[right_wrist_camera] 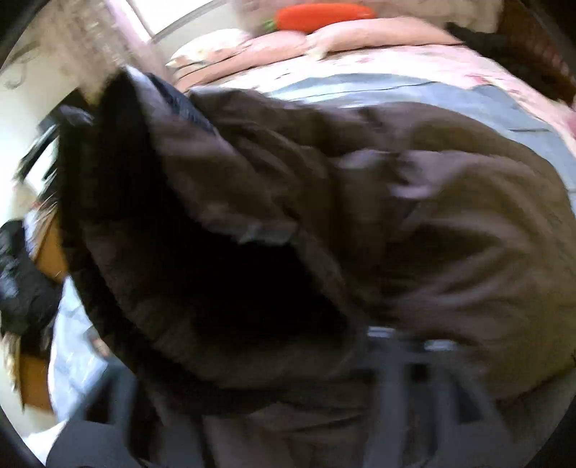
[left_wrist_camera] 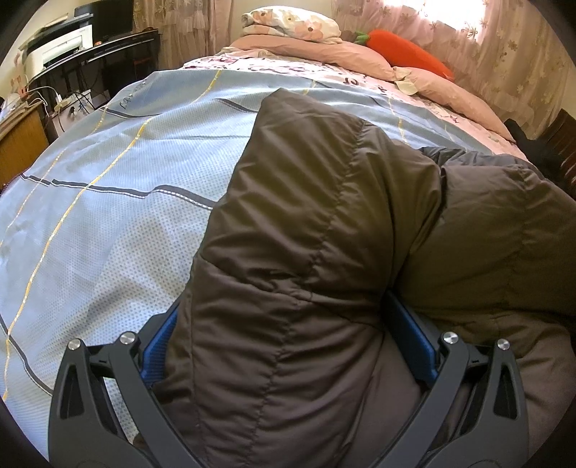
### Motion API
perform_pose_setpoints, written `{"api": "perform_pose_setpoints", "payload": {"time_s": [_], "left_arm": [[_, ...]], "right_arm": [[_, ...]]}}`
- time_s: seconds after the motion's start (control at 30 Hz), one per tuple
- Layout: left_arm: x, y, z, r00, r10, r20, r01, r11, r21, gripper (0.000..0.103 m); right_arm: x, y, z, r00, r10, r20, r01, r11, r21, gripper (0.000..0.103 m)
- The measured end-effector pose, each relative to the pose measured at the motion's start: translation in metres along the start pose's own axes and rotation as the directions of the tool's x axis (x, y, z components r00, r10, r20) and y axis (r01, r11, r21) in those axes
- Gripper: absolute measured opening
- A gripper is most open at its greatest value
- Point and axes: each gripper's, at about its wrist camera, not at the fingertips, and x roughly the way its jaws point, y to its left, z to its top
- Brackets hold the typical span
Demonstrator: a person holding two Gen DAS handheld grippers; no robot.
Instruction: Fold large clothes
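A brown quilted jacket (left_wrist_camera: 324,223) lies bunched on the blue striped bedspread (left_wrist_camera: 108,187). My left gripper (left_wrist_camera: 288,345) has a thick fold of the jacket between its blue pads (left_wrist_camera: 414,342), which stand wide apart around it. In the right wrist view, which is badly blurred, the jacket (right_wrist_camera: 360,216) fills the frame and drapes over my right gripper (right_wrist_camera: 259,396), whose fingers are mostly hidden under the cloth.
Pink pillows (left_wrist_camera: 324,50), a floral pillow (left_wrist_camera: 291,21) and an orange carrot plush (left_wrist_camera: 406,50) lie at the bed's head. A desk with a printer (left_wrist_camera: 64,46) stands at the left. A dark wooden chair (left_wrist_camera: 565,144) is at the right.
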Motion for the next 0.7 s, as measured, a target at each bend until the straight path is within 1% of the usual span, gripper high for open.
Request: {"api": "perform_pose_setpoints", "payload": {"time_s": [0.03,0.07,0.1,0.13,0.17,0.2,0.23,0.27,0.3,0.33,0.37,0.4,0.47,0.5,0.53,0.57,0.6,0.67,0.7], "left_arm": [[0.000,0.000,0.000,1.000,0.001,-0.001,-0.001,1.000,0.000,0.101],[0.000,0.000,0.000,1.000,0.000,-0.001,0.000,1.000,0.000,0.101],[0.000,0.000,0.000,1.000,0.001,-0.001,-0.001,1.000,0.001,0.101],[0.000,0.000,0.000,1.000,0.002,-0.001,-0.002,1.000,0.001,0.101],[0.000,0.000,-0.001,1.000,0.003,-0.003,-0.003,1.000,0.002,0.101],[0.000,0.000,-0.001,1.000,0.006,-0.005,-0.006,1.000,0.003,0.101],[0.000,-0.001,-0.001,1.000,0.008,-0.006,-0.008,1.000,0.005,0.101],[0.000,-0.001,-0.001,1.000,0.010,-0.007,-0.010,1.000,0.006,0.101],[0.000,-0.002,-0.001,1.000,0.013,-0.008,-0.013,1.000,0.007,0.101],[0.001,-0.002,0.000,1.000,0.015,-0.009,-0.015,1.000,0.008,0.101],[0.001,-0.002,0.000,1.000,0.017,-0.008,-0.017,1.000,0.008,0.101],[0.001,-0.002,0.000,1.000,0.018,-0.007,-0.018,1.000,0.009,0.101],[0.001,-0.003,0.000,1.000,0.022,-0.004,-0.022,1.000,0.008,0.101],[0.001,-0.003,0.000,1.000,0.023,-0.002,-0.023,1.000,0.009,0.101],[0.001,-0.004,0.000,1.000,0.025,0.000,-0.025,1.000,0.009,0.101],[0.001,-0.004,0.000,1.000,0.026,0.002,-0.026,1.000,0.009,0.101],[0.001,-0.004,0.000,1.000,0.026,0.004,-0.026,1.000,0.008,0.101],[0.000,-0.004,-0.001,1.000,0.026,0.007,-0.026,1.000,0.007,0.101],[0.000,-0.005,-0.001,1.000,0.028,0.009,-0.028,1.000,0.007,0.101]], "right_arm": [[-0.006,0.004,0.001,0.999,0.034,-0.006,-0.034,0.999,-0.005,0.097],[-0.018,0.008,0.006,0.990,0.133,-0.039,-0.133,0.991,0.003,0.099],[-0.026,0.011,0.009,0.978,0.194,-0.072,-0.193,0.981,0.021,0.099],[-0.041,0.015,0.015,0.960,0.258,-0.110,-0.255,0.966,0.046,0.099],[-0.054,0.016,0.018,0.947,0.297,-0.120,-0.292,0.955,0.057,0.099],[-0.083,0.010,0.031,0.937,0.340,-0.084,-0.336,0.940,0.051,0.099],[-0.103,0.003,0.041,0.941,0.336,-0.037,-0.334,0.942,0.036,0.099],[-0.117,-0.007,0.052,0.952,0.307,0.006,-0.307,0.951,0.025,0.100],[-0.135,-0.029,0.066,0.978,0.193,0.080,-0.196,0.980,0.024,0.102],[-0.142,-0.043,0.066,0.987,0.107,0.117,-0.112,0.993,0.034,0.102],[-0.145,-0.061,0.068,0.988,-0.010,0.152,0.002,0.999,0.055,0.102],[-0.136,-0.093,0.072,0.969,-0.184,0.166,0.168,0.980,0.106,0.102],[-0.111,-0.143,0.070,0.934,-0.325,0.147,0.295,0.935,0.196,0.102],[-0.095,-0.165,0.065,0.924,-0.360,0.131,0.323,0.915,0.241,0.102],[-0.083,-0.180,0.059,0.919,-0.377,0.114,0.336,0.902,0.271,0.101],[-0.062,-0.201,0.050,0.915,-0.398,0.071,0.358,0.879,0.314,0.100],[-0.051,-0.214,0.047,0.915,-0.401,0.047,0.364,0.869,0.336,0.096],[-0.030,-0.228,0.030,0.926,-0.377,0.029,0.342,0.866,0.364,0.096],[-0.021,-0.225,0.025,0.923,-0.385,0.027,0.350,0.865,0.360,0.096]]}}
